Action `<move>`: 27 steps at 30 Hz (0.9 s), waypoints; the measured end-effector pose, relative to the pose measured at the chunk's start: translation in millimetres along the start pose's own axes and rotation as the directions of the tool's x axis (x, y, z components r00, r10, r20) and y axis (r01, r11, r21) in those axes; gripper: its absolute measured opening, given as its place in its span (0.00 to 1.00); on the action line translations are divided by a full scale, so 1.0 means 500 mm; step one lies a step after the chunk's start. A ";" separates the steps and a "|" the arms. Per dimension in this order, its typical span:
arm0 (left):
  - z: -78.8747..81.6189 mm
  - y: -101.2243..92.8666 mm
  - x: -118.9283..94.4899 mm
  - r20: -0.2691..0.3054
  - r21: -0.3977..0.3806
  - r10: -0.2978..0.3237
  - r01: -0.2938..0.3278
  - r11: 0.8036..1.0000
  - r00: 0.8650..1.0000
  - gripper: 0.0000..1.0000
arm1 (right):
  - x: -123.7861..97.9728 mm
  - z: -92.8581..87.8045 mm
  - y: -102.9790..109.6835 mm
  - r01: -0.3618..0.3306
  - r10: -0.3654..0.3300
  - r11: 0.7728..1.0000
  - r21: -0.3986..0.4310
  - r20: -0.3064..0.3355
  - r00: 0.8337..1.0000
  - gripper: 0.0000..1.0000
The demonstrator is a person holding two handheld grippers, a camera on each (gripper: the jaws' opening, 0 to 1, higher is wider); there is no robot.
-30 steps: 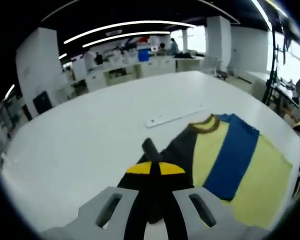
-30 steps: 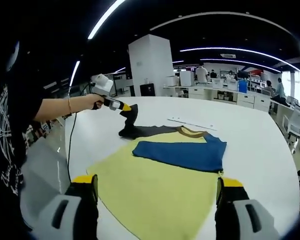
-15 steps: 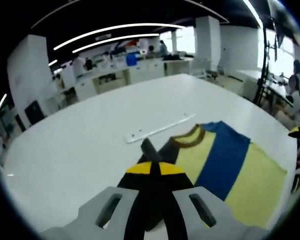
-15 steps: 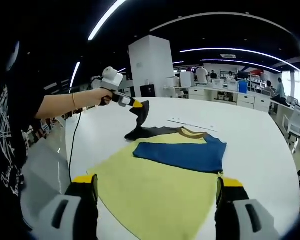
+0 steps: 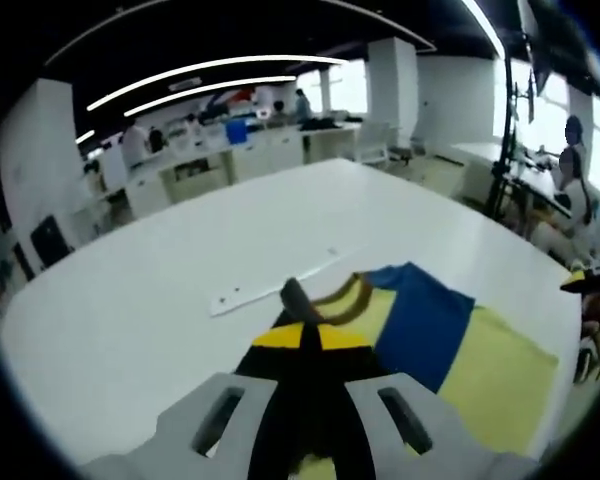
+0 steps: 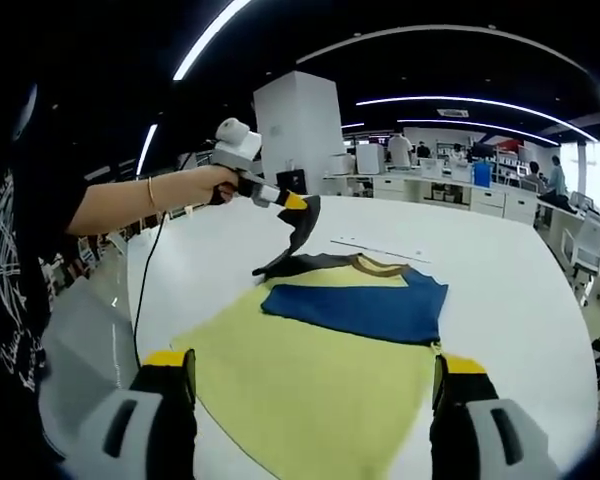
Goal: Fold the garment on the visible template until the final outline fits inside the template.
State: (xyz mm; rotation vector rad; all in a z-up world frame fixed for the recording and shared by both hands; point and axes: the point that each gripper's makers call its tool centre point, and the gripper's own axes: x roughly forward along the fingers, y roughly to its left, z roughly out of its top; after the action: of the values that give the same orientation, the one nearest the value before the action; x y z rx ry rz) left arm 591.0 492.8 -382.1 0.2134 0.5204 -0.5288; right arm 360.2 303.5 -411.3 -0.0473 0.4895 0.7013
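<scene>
While pinched aloft, one sleeve [image 6: 298, 232], one claw [image 6: 302, 203].

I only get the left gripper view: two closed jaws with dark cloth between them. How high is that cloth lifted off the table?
Observer: In the right gripper view, the left gripper holds the dark sleeve well above the white table, the cloth hanging down to the shirt.
Operator: Is the rest of the shirt flat?
Observer: Yes, the yellow body lies spread flat, with the blue sleeve folded across it.
Operator: What is the other gripper doing?
Observer: The right gripper is open over the shirt's near edge, holding nothing.
</scene>
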 end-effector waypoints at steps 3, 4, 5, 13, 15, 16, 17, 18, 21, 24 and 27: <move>0.008 -0.027 0.010 0.006 0.003 -0.024 0.024 1.000 1.000 0.00 | -0.001 -0.004 -0.001 0.004 -0.004 1.000 0.003 -0.004 1.000 1.00; 0.011 -0.032 0.012 0.010 0.003 -0.029 0.029 1.000 1.000 0.00 | -0.002 -0.005 -0.001 0.004 -0.004 1.000 0.003 -0.007 1.000 1.00; 0.015 -0.042 0.017 0.012 0.002 -0.038 0.038 0.999 0.999 0.00 | -0.003 -0.007 -0.001 0.006 -0.006 1.000 0.004 -0.009 1.000 1.00; 0.024 -0.098 0.046 0.012 0.037 -0.072 0.072 0.997 0.997 0.00 | -0.010 -0.015 -0.006 0.020 -0.020 1.000 0.021 -0.010 1.000 1.00; 0.023 -0.114 0.052 0.013 0.042 -0.085 0.084 0.996 0.996 0.00 | -0.011 -0.022 -0.008 0.027 -0.026 0.999 0.024 -0.023 0.999 1.00; 0.022 -0.123 0.056 0.014 0.042 -0.093 0.092 0.995 0.996 0.00 | -0.012 -0.026 -0.010 0.031 -0.030 0.999 0.024 -0.029 0.999 1.00; 0.021 -0.131 0.059 0.012 0.046 -0.102 0.101 0.994 0.995 0.00 | -0.013 -0.029 -0.011 0.034 -0.033 0.999 0.025 -0.033 0.999 1.00; 0.020 -0.141 0.062 0.012 0.048 -0.110 0.109 0.993 0.994 0.00 | -0.015 -0.032 -0.013 0.040 -0.039 0.999 0.029 -0.038 0.999 1.00; 0.015 -0.160 0.070 0.006 0.068 -0.128 0.128 0.989 0.992 0.00 | -0.020 -0.035 -0.019 0.052 -0.050 0.998 0.041 -0.036 0.998 1.00; 0.013 -0.178 0.074 0.009 0.066 -0.153 0.152 0.986 0.988 0.00 | -0.024 -0.042 -0.022 0.063 -0.061 0.997 0.044 -0.044 0.997 1.00; 0.007 -0.194 0.076 0.009 0.071 -0.170 0.169 0.983 0.985 0.00 | -0.027 -0.050 -0.023 0.069 -0.067 0.997 0.045 -0.055 0.996 1.00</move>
State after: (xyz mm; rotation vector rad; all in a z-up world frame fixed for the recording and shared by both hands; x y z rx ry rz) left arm 569.0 393.5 -404.9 0.2328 0.5085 -0.7145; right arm 348.2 281.3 -428.8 -0.0389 0.5527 0.6229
